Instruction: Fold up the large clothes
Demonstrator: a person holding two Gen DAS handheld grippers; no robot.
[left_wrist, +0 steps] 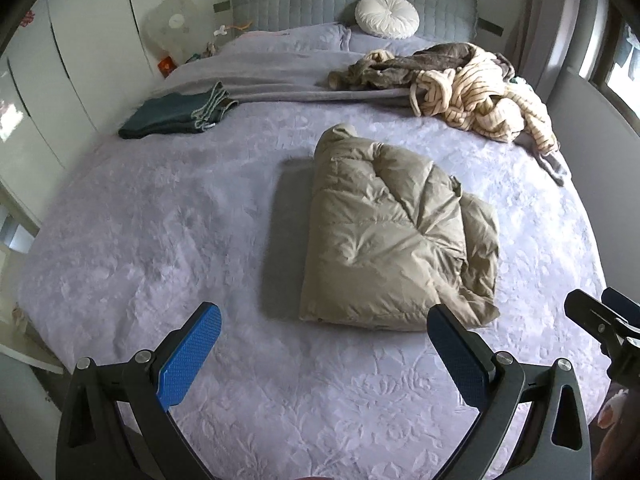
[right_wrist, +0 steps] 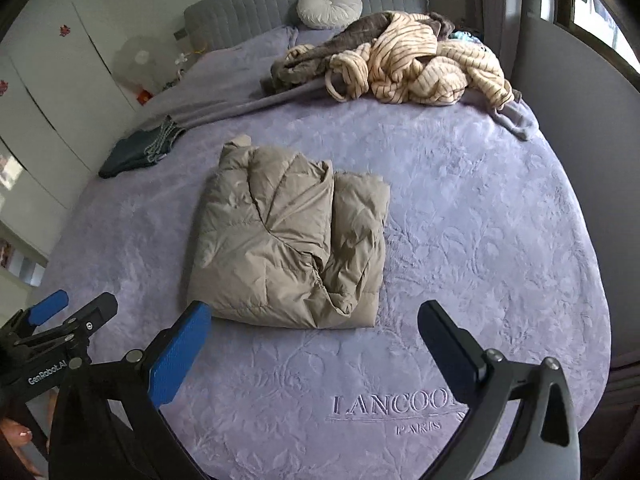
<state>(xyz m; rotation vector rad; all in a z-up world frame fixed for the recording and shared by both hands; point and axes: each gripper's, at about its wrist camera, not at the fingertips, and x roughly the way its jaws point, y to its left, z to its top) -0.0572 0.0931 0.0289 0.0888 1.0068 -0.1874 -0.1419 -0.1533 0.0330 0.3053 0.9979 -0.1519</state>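
Observation:
A beige puffer jacket [left_wrist: 396, 236] lies folded into a compact rectangle in the middle of the lilac bed cover [left_wrist: 160, 240]; it also shows in the right wrist view [right_wrist: 292, 240]. My left gripper [left_wrist: 324, 328] is open and empty, held above the bed just in front of the jacket's near edge. My right gripper [right_wrist: 316, 320] is open and empty, also just in front of the jacket. Each gripper shows at the edge of the other's view: the right gripper [left_wrist: 604, 312] and the left gripper [right_wrist: 72, 308].
A heap of striped cream and grey-brown clothes [left_wrist: 460, 80] lies at the far right of the bed. A folded dark green garment [left_wrist: 176, 114] lies at the far left. A round white cushion [left_wrist: 386, 16] leans on the grey headboard. White wardrobes [left_wrist: 60, 80] stand left.

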